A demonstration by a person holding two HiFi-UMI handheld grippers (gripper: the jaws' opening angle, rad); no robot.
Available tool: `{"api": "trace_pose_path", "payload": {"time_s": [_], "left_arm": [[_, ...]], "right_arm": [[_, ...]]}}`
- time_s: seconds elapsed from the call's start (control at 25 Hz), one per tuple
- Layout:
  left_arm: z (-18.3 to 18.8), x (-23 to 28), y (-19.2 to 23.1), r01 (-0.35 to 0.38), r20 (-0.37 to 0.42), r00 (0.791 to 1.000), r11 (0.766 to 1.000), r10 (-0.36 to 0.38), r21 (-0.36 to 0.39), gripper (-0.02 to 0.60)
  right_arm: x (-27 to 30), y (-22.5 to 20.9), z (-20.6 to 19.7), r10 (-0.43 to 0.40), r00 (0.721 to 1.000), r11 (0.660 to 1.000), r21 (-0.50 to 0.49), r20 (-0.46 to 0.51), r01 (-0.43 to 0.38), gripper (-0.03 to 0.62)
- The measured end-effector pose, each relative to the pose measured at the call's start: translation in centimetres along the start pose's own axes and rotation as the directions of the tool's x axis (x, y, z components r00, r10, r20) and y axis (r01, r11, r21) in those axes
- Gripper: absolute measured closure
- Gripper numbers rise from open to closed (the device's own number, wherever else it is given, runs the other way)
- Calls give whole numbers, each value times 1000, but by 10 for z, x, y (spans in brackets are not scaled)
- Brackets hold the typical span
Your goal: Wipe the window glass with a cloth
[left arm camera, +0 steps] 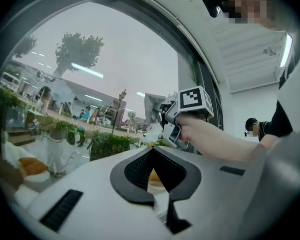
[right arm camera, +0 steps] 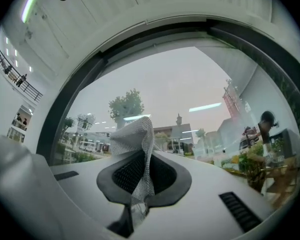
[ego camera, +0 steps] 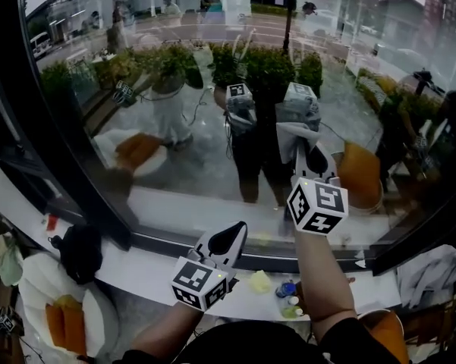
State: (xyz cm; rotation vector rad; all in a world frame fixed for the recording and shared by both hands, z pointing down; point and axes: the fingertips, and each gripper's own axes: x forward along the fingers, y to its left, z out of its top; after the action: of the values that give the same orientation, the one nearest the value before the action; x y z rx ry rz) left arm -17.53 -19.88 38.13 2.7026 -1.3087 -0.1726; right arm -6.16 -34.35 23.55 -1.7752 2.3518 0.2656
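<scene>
The window glass (ego camera: 212, 67) fills the upper head view, with plants and people reflected in it. My right gripper (ego camera: 308, 149) is raised to the glass and shut on a grey mesh cloth (ego camera: 296, 118), which bunches up against the pane. In the right gripper view the cloth (right arm camera: 134, 136) stands up from the shut right gripper (right arm camera: 142, 153). My left gripper (ego camera: 229, 239) hangs lower, over the sill, shut with nothing in it. The left gripper view shows the left gripper (left arm camera: 152, 151) shut, and beyond it the right gripper (left arm camera: 163, 110) with the cloth (left arm camera: 152, 105).
A white sill (ego camera: 152, 273) runs under the black window frame (ego camera: 99, 192). On it lie a yellow lump (ego camera: 260, 281), small bottles (ego camera: 288, 300) and a black object (ego camera: 80, 250). A chair with orange cushions (ego camera: 64, 323) stands at the bottom left, and grey fabric (ego camera: 432, 273) lies at the right.
</scene>
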Motion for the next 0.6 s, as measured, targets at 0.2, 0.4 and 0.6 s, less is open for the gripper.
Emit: {"api": "trace_pose_path", "payload": {"time_s": [0.2, 0.4, 0.6], "left_arm": [[4, -30, 31, -81, 35, 996, 997, 81, 7, 574], [5, -59, 63, -157, 42, 987, 987, 158, -16, 574], [0, -79, 87, -198, 40, 979, 980, 199, -21, 574]], "right_arm": [[16, 56, -11, 70, 997, 998, 1, -11, -70, 553], [34, 116, -27, 125, 992, 992, 21, -29, -124, 553], [47, 172, -46, 185, 981, 982, 53, -56, -182, 553]]}}
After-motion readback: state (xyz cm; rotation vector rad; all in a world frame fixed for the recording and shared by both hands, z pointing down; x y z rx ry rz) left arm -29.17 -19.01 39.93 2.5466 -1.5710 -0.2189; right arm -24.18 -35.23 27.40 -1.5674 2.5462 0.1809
